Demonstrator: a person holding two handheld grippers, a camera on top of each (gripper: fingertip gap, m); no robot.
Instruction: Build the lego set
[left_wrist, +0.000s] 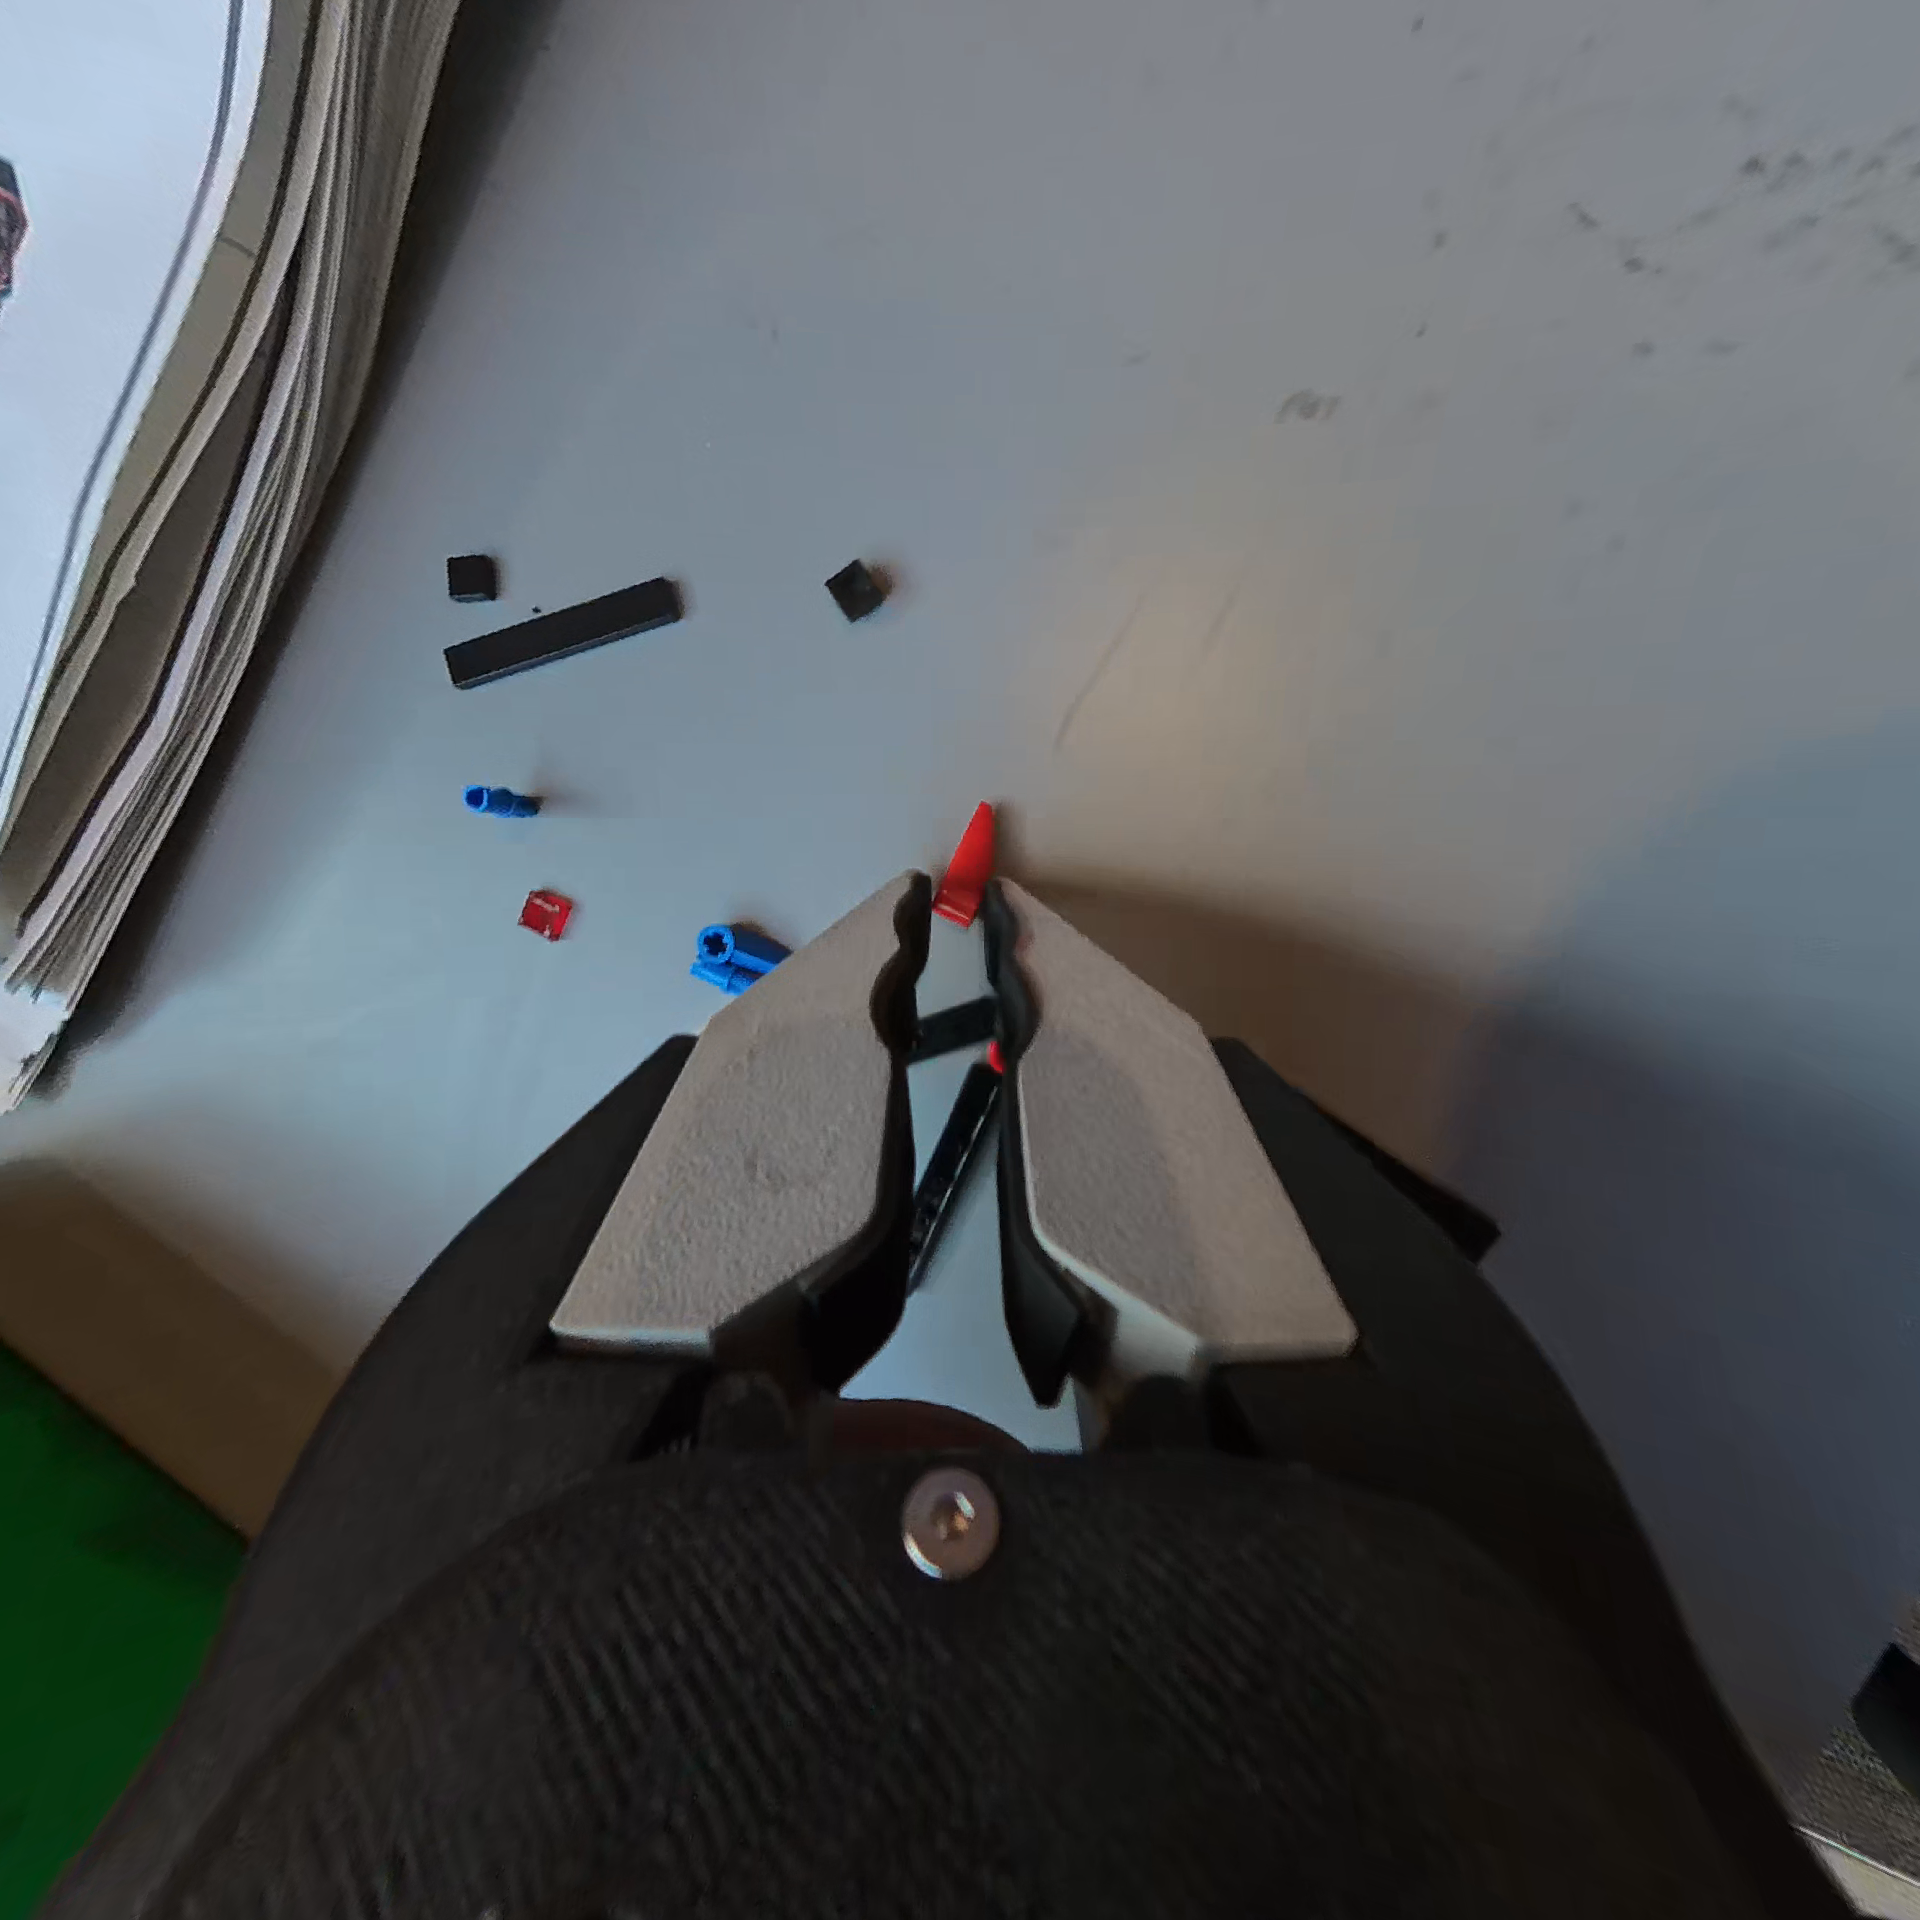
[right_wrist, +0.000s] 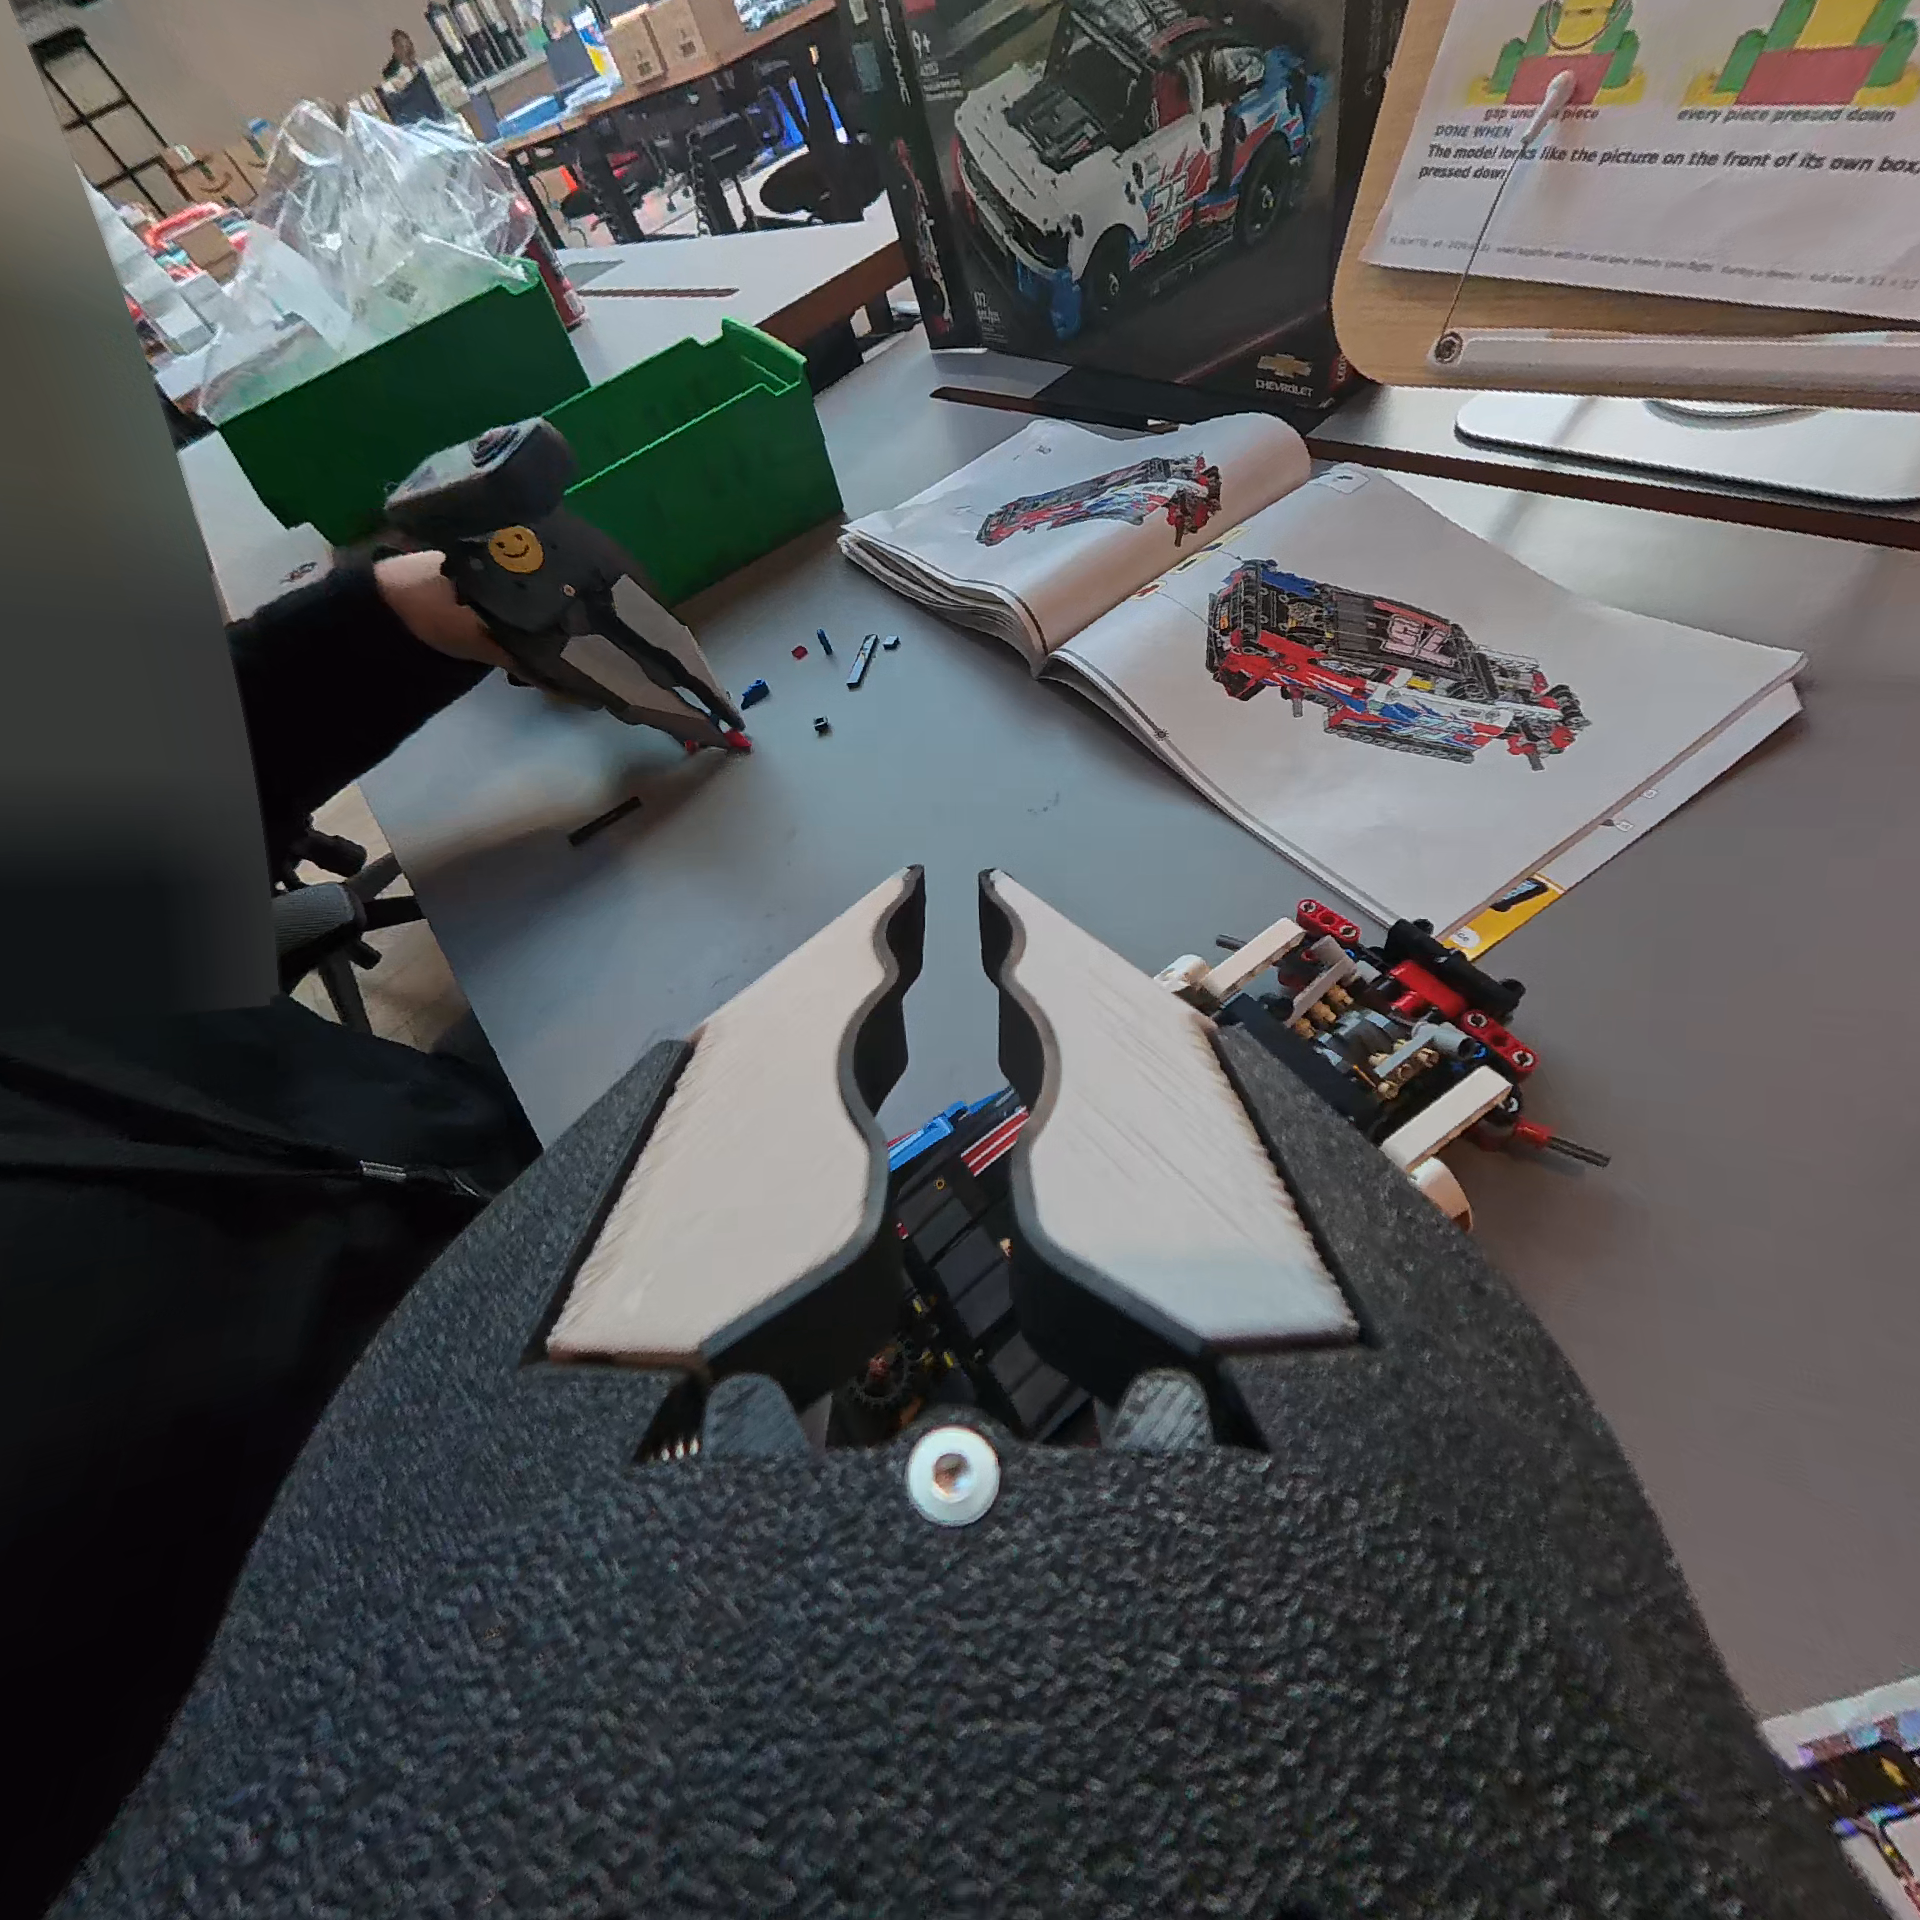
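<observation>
Red and wedge-shaped, a small lego piece sits pinched at the tips of the left gripper, low over the grey table, right of the open instruction booklet. The right gripper hangs released above the half-built lego car, nearer than that booklet.

Grey table, scuffed in places; two green plastic bins side by side at its far left corner, the farther bin stuffed with crumpled clear plastic bags; pale wooden stand at far right, bearing a printed sheet with coloured block diagrams, on a flat white base; office chair below the table's left edge; background: long workbenches with cardboard boxes, blurred.
</observation>
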